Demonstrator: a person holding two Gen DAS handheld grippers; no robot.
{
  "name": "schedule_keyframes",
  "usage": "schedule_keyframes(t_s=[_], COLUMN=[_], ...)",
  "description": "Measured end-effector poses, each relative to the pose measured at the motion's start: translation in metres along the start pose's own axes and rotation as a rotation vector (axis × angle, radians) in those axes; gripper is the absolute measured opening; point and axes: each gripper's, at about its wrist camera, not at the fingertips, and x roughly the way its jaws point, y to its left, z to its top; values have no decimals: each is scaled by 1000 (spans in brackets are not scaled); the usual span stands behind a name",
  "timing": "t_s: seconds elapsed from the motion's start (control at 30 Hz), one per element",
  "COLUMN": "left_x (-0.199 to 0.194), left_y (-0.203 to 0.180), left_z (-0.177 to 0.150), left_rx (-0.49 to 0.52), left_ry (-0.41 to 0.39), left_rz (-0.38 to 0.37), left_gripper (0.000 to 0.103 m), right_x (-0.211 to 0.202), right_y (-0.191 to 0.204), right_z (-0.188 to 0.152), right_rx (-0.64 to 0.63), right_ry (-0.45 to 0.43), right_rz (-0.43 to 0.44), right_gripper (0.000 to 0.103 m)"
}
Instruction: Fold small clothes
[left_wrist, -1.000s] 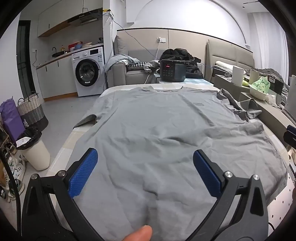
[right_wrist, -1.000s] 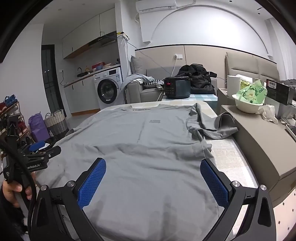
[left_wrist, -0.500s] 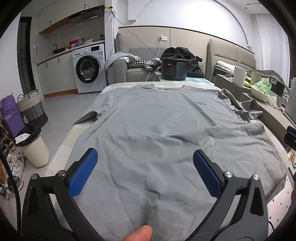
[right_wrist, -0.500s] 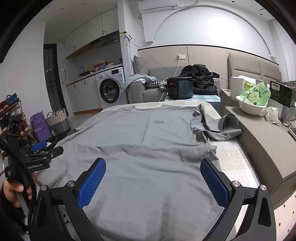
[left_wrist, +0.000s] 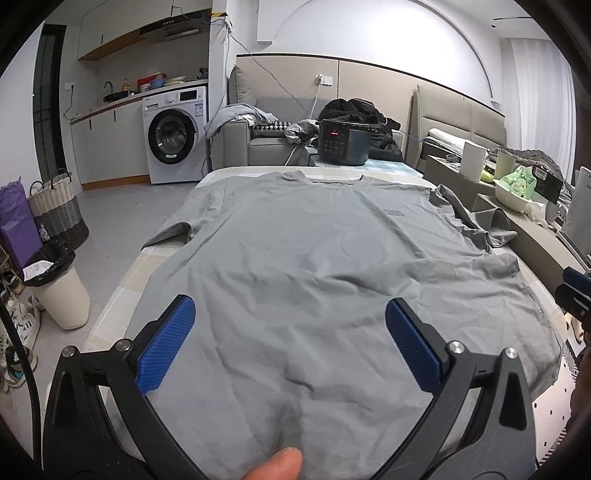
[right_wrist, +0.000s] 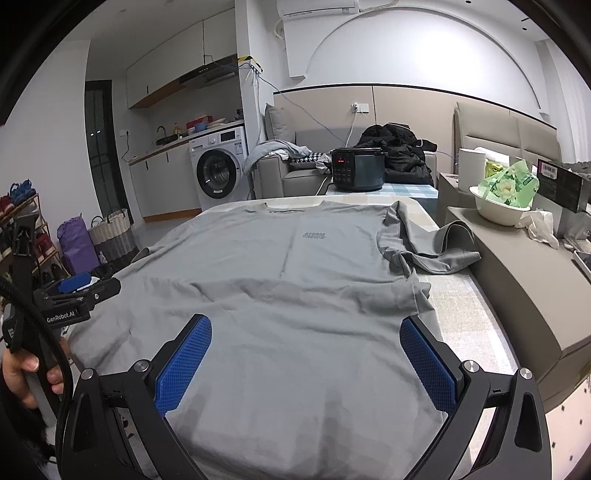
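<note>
Since a second ago both cameras have risen slightly, showing more of the far wall, while the grey T-shirt (left_wrist: 314, 258) lies as before: spread front-up on the checked table (left_wrist: 122, 291), collar at the far end, one sleeve crumpled at the right edge. The left gripper (left_wrist: 290, 341) and right gripper (right_wrist: 304, 360) both hover above the hem with blue pads spread wide, holding nothing. Beyond the table stand a black rice cooker (right_wrist: 356, 170), a washing machine (left_wrist: 175, 140) and a grey sofa (left_wrist: 269, 147); a white bin (left_wrist: 61, 291) sits on the floor at left.
</note>
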Motion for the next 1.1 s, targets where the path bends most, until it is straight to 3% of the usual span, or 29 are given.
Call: schedule_keyframes(t_s=[0.3, 1.1], left_x=[-7, -9], left_y=[-10, 1], left_z=[0, 1], left_rx=[23, 15], left_ry=[-9, -12], left_rz=[-36, -3], left_gripper=[102, 102], right_x=[-3, -9], right_y=[-4, -3], right_z=[0, 0], right_rx=[12, 10], right_ry=[-4, -9], right_rz=[-11, -36], right_gripper=[103, 103])
